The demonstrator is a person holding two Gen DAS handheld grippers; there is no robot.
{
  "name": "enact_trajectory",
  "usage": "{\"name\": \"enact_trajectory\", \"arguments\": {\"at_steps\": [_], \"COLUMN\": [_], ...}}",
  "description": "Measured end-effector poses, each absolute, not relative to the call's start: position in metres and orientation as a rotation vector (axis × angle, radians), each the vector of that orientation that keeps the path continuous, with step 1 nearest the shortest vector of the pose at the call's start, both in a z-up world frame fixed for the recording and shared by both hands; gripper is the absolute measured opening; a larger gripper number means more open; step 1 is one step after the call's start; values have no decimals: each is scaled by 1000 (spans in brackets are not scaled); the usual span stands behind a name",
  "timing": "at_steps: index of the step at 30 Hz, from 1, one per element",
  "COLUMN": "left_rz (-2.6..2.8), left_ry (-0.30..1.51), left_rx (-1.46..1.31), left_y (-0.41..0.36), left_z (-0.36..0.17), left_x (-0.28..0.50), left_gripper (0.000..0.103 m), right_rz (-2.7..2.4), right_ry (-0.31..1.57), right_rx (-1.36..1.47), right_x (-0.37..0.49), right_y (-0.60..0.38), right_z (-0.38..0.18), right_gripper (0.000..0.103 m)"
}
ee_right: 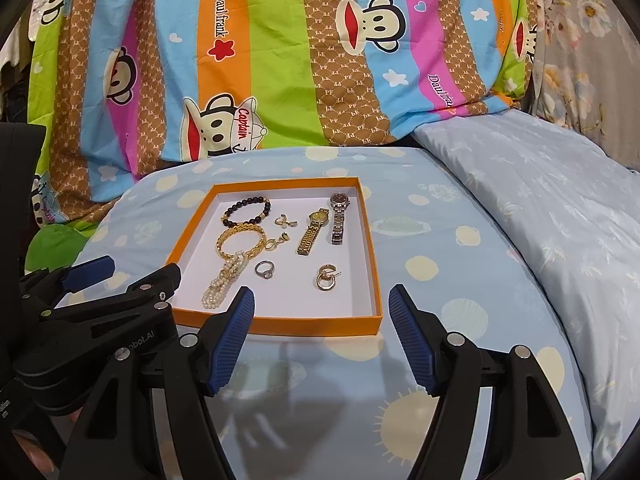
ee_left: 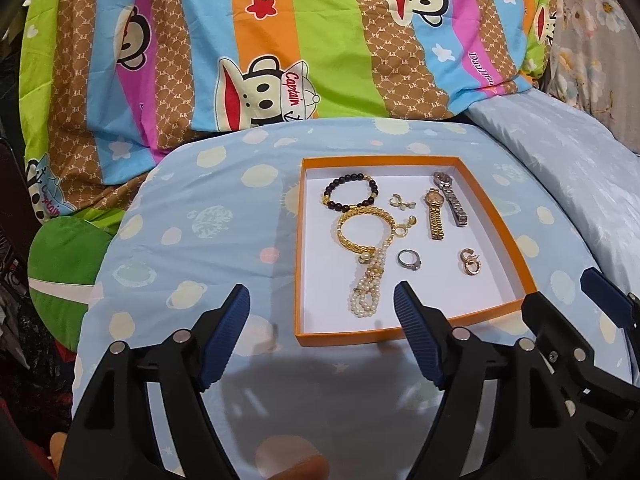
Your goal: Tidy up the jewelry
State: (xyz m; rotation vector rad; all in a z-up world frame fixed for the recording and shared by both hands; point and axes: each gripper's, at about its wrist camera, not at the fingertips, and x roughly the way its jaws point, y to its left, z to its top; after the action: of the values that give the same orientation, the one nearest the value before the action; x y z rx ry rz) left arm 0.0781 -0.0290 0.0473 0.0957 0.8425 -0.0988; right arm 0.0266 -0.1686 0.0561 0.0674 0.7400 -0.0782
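- Left gripper: spread wide and empty, hovering over the near rim of the orange box lid, tips flanking the pearl strand.
- Right gripper: likewise parted with nothing between the pads, poised just short of the same rim.
- Inside the tray, on white card: beaded bracelet touching gold bangle, pearl strand trailing off the bangle.
- Gold watch and silver watch side by side, apart from silver ring and hoop earrings.
- Grouped by kind, probably for easy picking; fits either a finished sort or pieces waiting for removal.
- Blue planet-print cushion beneath, soft footing.
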Motion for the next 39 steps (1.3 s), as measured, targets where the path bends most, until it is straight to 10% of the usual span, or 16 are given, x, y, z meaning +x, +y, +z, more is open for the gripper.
{"name": "enact_trajectory", "arguments": {"at_steps": [39], "left_rz": [-71], "left_ry": [845], "left_rx": [98], "left_y": [-27], "left_z": [45], "left_x": [80], "left_gripper": [77], "right_rz": [-73], "right_ry": [751], "right_rx": [85], "right_x": [29], "right_y": [-169], "right_z": [52], "right_gripper": [69]}}
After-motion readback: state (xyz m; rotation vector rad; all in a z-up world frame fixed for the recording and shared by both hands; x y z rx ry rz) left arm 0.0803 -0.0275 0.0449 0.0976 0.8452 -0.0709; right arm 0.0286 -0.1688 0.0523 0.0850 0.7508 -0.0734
